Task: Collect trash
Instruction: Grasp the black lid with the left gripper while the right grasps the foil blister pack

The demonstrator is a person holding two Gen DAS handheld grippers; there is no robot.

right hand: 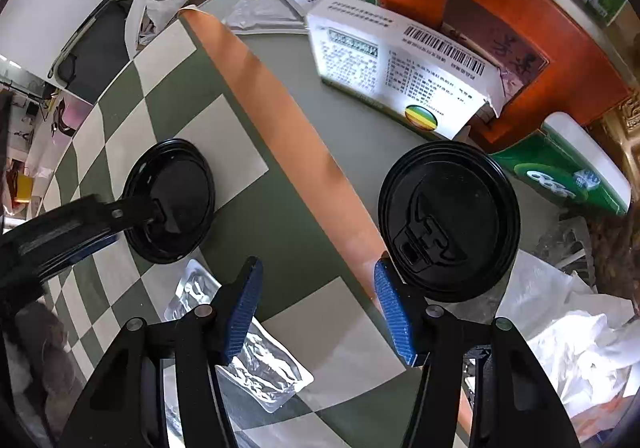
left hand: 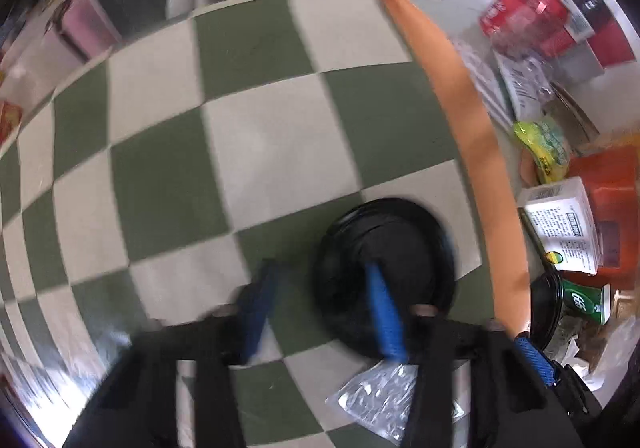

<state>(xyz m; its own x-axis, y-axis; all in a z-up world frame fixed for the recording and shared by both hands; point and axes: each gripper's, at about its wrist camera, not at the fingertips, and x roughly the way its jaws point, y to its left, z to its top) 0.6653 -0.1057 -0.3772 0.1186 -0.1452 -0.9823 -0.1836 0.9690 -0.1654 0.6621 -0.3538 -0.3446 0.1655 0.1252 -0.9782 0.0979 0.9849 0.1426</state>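
Left gripper point(left hand: 320, 312), pointing steeply down at the checkered green-and-white mat point(left hand: 256, 135): jaws part-closed, one blue finger point(left hand: 384, 312) over the black cup lid point(left hand: 384, 252), the other point(left hand: 260, 308) off its rim on the mat. The pads don't look pressed on the rim, so treat this as not yet a grasp; motion blur leaves some doubt. In the right wrist view you see the same lid point(right hand: 170, 201) lying flat on the mat w/ the left tool's finger reaching over its centre.

Right gripper point(right hand: 320, 308): jaws apart, nothing between them but mat and its orange border point(right hand: 288, 119). Its right finger point(right hand: 394, 316) sits just beside a second black sip lid point(right hand: 448, 219), apparently atop a cup, not gripping it.

Step in hand, judged: pick up the flat lid. To do it well, you straddle the rim so one pad goes inside the raised edge and one outside, then close; a flat disc offers no other bite. Keep the tool near-vertical.

Orientation: flat lid is round, no long axis, face-up/down unclear. The second lid faces up; its sip tab points toward your right gripper.

Other trash nearby: foil blister pack point(right hand: 256, 360) under the right tool, crumpled white tissue point(right hand: 580, 336) at right, medicine box point(right hand: 400, 67) behind.
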